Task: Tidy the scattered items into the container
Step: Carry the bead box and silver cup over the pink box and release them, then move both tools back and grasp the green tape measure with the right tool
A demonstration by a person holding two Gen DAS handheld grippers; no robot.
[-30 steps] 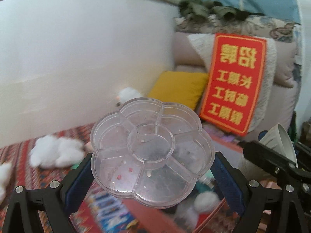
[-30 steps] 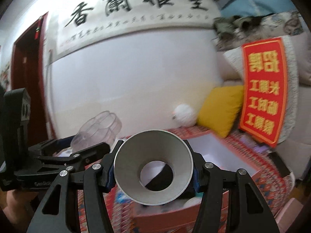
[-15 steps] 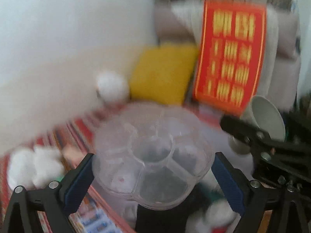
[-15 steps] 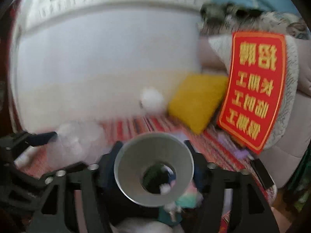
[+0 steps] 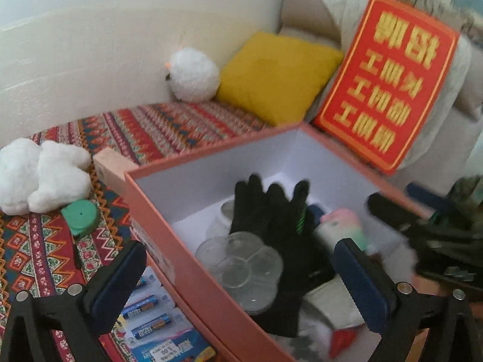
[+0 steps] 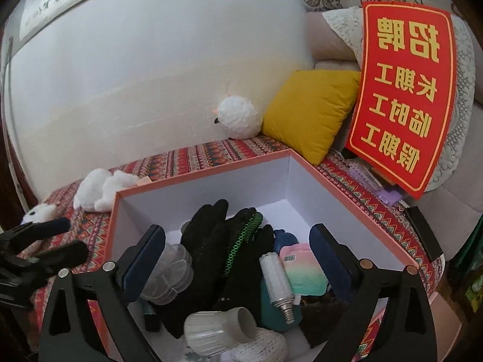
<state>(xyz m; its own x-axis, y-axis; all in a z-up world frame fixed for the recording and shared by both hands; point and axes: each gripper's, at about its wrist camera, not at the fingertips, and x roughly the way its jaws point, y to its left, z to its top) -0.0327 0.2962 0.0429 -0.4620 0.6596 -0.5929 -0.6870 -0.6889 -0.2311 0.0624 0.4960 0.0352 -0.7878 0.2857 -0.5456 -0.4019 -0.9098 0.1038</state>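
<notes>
In the left wrist view the left gripper (image 5: 241, 274) has its jaws spread wide and empty at the bottom of the frame; between them, lower centre, the clear flower-shaped tray (image 5: 241, 267) lies inside the pink box (image 5: 157, 211), resting against the black gloves (image 5: 271, 226); a pack of batteries (image 5: 151, 313) lies outside the box at lower left, beside a green round lid (image 5: 81, 216) on the patterned cloth (image 5: 45, 250).

In the right wrist view the right gripper (image 6: 237, 259) likewise gapes with nothing held; the grey funnel (image 6: 220, 328) lies on its side in the box at bottom centre, below the fingertips; the flower-shaped tray sits by the left-hand finger; a bulb (image 6: 276, 283) lies right of centre.
</notes>
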